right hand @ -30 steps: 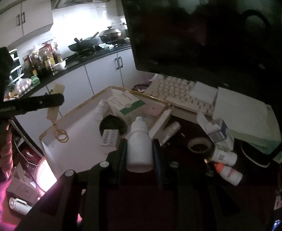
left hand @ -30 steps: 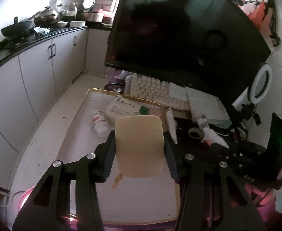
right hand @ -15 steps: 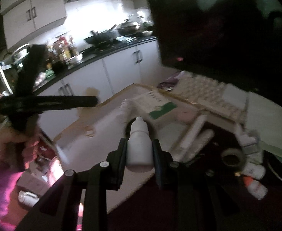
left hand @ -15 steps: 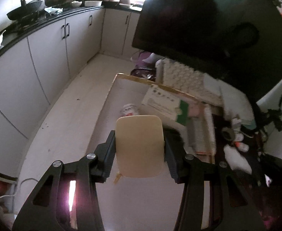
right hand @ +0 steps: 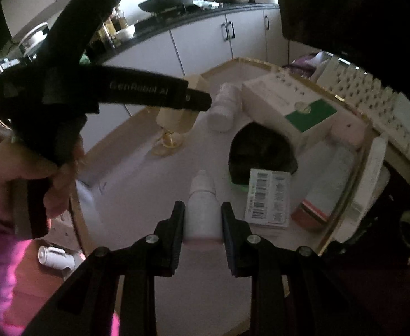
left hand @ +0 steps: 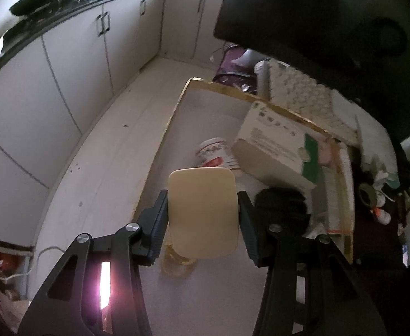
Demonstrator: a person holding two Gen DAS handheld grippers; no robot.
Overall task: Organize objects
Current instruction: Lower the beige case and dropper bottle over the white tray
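The left gripper (right hand: pixel 189 99) reads "GenRobot.AI", perhaps; its fingers (left hand: pixel 156 224) clamp one cream card (left hand: pixel 203 212). The right gripper (right hand: pixel 203 218) fingers squeeze one white bottle (right hand: pixel 203 210). One barcode sheet (right hand: pixel 269 197) lies near.

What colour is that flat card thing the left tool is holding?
Pale cream-yellow card, plain with no pattern; the left wrist view shows it best.

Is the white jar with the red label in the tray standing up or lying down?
Lying down. The white jar rests on its side on the tray floor beside the green-and-white box.
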